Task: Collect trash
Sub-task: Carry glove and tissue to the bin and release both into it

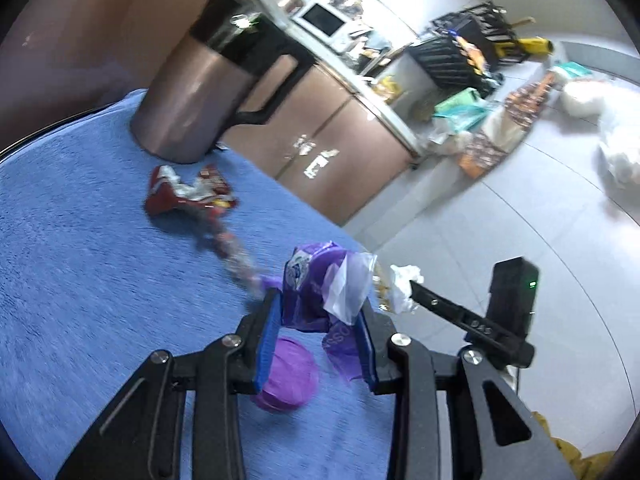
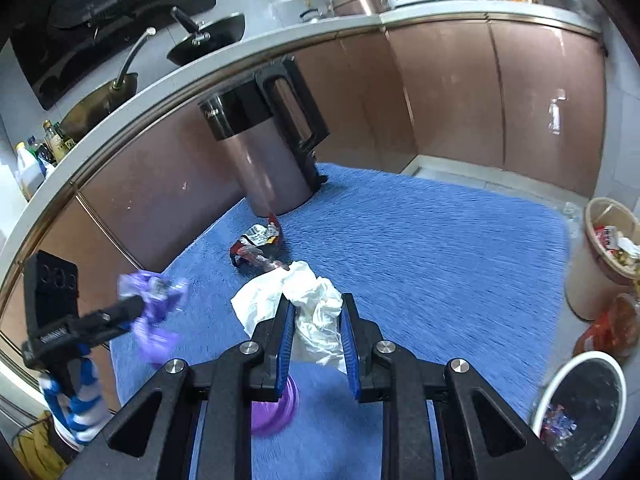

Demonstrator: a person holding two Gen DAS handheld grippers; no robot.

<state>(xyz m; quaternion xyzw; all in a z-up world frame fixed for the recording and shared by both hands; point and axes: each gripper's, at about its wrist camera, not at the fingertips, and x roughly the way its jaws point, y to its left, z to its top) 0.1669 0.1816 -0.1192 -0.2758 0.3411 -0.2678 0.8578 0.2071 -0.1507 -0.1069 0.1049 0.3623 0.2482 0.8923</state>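
My left gripper [image 1: 320, 316] is clamped on a purple wrapper [image 1: 316, 288], its blue pads pressed on both sides, a scrap of clear film hanging off the front; my right gripper [image 2: 318, 320] is clamped the same way on a white tissue [image 2: 312, 304], crumpled, with a loose flap spilling out to the left; both loads hang clear above the blue cloth [image 2: 420, 248]. Just under my jaws lies a purple lid [image 2: 276, 412], flat on the cloth, untouched. In the right wrist view my left gripper shows at the near left edge with the purple wrapper blurred at its tip; in the left wrist view the right gripper shows at the right with the tissue at its tip. Farther out on the cloth lies a red wrapper [image 2: 258, 244], crumpled, silver inside showing, a twisted tail trailing toward me; beyond it stands a kettle [image 2: 268, 152], upright, brown body, black lid and handle, near the far edge of the cloth. To the near right, on the floor, sits a white bin [image 2: 576, 412] lined in black with wrappers in it; farther right a beige bin [image 2: 592, 272], full of rubbish. Behind everything runs a counter [image 2: 280, 48] over brown cabinet doors, with a pan and a microwave on top.
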